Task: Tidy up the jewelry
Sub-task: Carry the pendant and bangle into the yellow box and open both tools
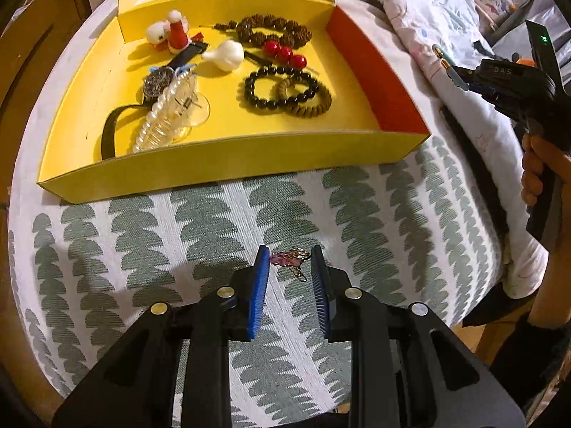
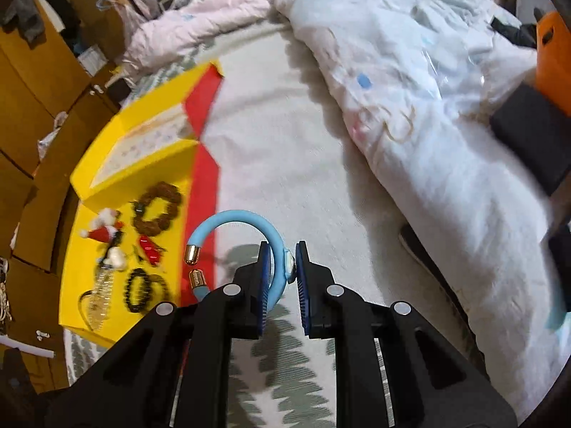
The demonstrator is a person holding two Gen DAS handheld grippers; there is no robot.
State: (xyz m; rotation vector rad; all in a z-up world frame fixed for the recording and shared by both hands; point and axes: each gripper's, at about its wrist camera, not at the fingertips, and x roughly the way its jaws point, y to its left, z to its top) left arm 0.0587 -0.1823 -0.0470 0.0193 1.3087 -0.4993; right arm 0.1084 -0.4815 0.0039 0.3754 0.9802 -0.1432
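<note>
While the right gripper [image 2: 280,267] has its jaws clenched on the blue bracelet [image 2: 246,219] beside the yellow tray [image 1: 228,158], the left gripper [image 1: 287,267] pinches the butterfly clip [image 1: 289,262] above the bed. Risk: thin holds; either piece could slip out.

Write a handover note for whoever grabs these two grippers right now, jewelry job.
Left gripper: shut on a purple butterfly clip, above the bedspread in front of the tray.
Right gripper: shut on a blue bangle, just right of the yellow tray.
Done: in the tray are a watch, pearl piece, Santa charm, white charm, red beads, brown rough bracelet, black bracelet and tan bracelet.
Left: put clip and bangle in the tray.
</note>
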